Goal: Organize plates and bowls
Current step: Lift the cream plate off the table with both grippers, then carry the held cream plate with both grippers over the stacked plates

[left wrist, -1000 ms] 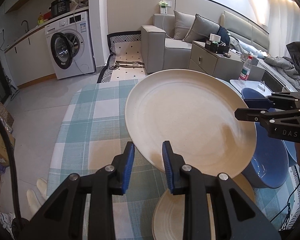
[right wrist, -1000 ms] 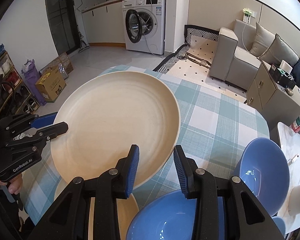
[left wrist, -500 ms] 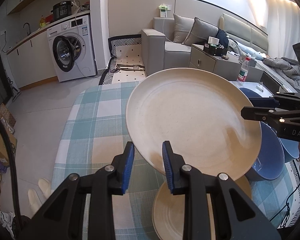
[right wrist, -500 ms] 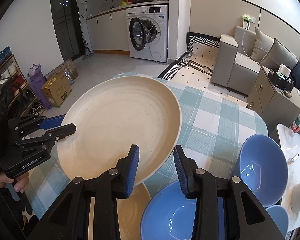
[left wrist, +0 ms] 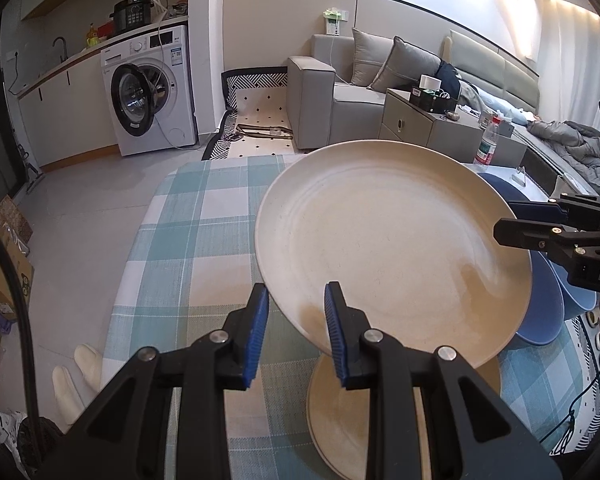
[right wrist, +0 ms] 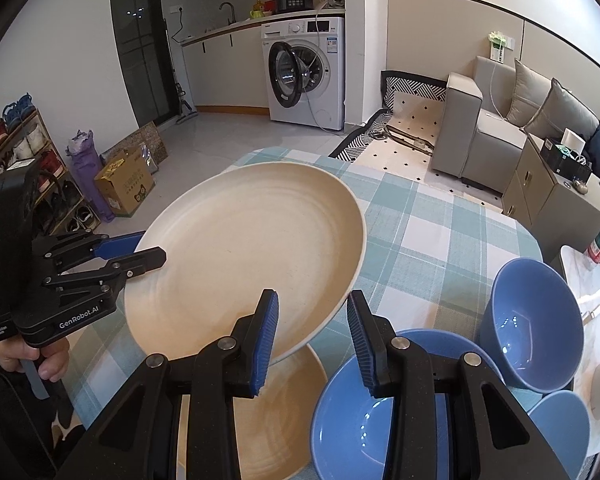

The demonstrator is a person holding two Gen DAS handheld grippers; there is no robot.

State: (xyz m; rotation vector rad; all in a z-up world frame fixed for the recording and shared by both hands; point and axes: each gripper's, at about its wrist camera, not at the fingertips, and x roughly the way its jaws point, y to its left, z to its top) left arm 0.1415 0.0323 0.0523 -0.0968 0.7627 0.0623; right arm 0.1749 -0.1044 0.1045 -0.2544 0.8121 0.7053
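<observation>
A large cream plate (left wrist: 392,248) hangs tilted above the checked tablecloth (left wrist: 188,232), held at two opposite rims. My left gripper (left wrist: 296,300) is shut on its near rim in the left wrist view. My right gripper (left wrist: 512,220) clamps the far right rim there. In the right wrist view the same plate (right wrist: 244,256) lies between my right gripper (right wrist: 312,300), shut on its rim, and my left gripper (right wrist: 148,248). A second cream plate (right wrist: 268,408) lies on the table beneath. Three blue bowls stand to its right: (right wrist: 360,412), (right wrist: 536,320), (right wrist: 560,420).
The table's far end (right wrist: 432,232) shows only cloth. A person's hand (right wrist: 40,360) grips the left tool. Beyond the table are a washing machine (right wrist: 304,76), a grey sofa (left wrist: 340,100), a cabinet (right wrist: 548,196) and boxes (right wrist: 128,184) by a shoe rack.
Both grippers have carried the large plate together a little away from the blue bowls, roughly level. Both grips on its rims are unchanged.
</observation>
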